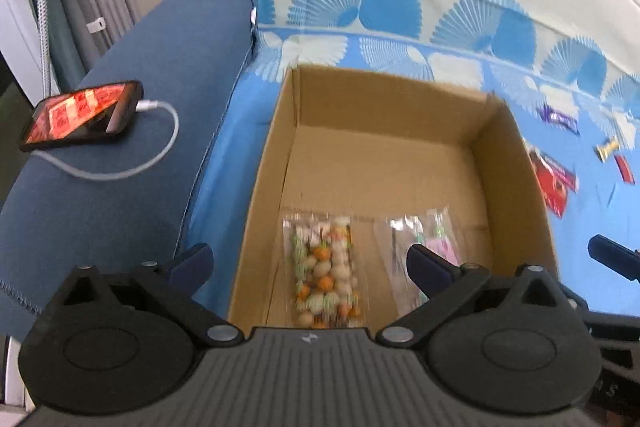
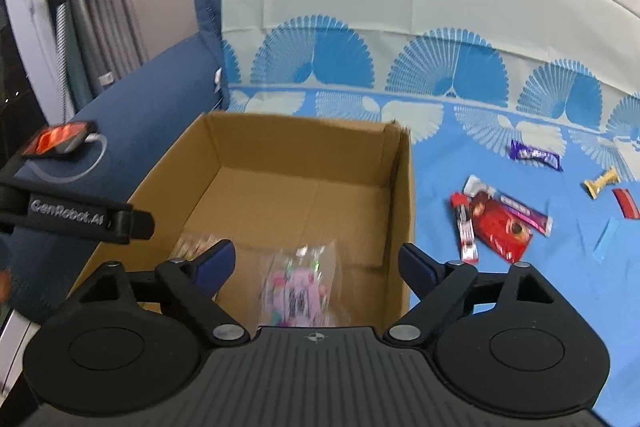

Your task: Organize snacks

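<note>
An open cardboard box stands on the blue patterned sofa cover. On its floor lie a clear bag of orange and beige candies and a clear bag with pink sweets. My left gripper is open and empty above the box's near edge. My right gripper is open and empty above the pink bag. Loose snacks lie right of the box: a red packet, a red-white stick, a purple bar, a gold candy and a red wrapper.
A phone with a white charging cable lies on the dark blue sofa arm left of the box. The sofa back rises behind. Grey curtains hang at the far left. The other gripper's body shows at the left edge.
</note>
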`<state>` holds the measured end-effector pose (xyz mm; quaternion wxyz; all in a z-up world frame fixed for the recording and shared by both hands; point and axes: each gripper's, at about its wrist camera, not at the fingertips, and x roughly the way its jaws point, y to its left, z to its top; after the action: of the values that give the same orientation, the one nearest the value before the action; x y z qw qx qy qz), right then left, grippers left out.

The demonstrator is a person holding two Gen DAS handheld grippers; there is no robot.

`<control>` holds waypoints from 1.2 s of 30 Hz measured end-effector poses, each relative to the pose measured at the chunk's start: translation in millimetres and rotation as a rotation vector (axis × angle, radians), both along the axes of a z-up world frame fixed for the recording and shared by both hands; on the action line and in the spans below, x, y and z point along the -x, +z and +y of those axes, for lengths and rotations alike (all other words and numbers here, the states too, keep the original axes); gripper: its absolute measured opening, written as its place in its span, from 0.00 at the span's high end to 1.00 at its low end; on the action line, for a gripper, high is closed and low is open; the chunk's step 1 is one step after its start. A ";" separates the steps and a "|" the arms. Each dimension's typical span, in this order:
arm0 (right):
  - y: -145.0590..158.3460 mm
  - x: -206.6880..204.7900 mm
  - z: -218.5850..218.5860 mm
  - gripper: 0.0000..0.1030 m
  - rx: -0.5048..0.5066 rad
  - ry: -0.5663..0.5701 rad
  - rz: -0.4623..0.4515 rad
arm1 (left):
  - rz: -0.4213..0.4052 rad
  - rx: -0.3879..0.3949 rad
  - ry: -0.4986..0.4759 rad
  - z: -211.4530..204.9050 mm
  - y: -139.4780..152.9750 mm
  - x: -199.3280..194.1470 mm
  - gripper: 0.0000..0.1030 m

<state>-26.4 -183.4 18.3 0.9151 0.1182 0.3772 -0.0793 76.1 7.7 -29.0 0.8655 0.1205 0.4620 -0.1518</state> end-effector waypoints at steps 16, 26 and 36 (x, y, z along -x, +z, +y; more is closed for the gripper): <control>43.2 89.3 46.8 0.09 0.005 0.000 -0.054 | -0.043 -0.016 0.029 36.7 18.9 88.6 0.00; 66.4 123.8 56.8 0.07 0.044 -0.040 -0.125 | -0.124 0.041 0.019 49.6 47.3 121.1 0.00; 80.2 151.1 65.7 0.06 0.072 -0.064 -0.179 | -0.166 0.088 0.023 61.6 60.1 145.5 0.00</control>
<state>-177.5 -117.8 98.5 0.9459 0.1039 0.2867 -0.1113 -69.3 69.2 31.1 0.9070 0.0892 0.3827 -0.1516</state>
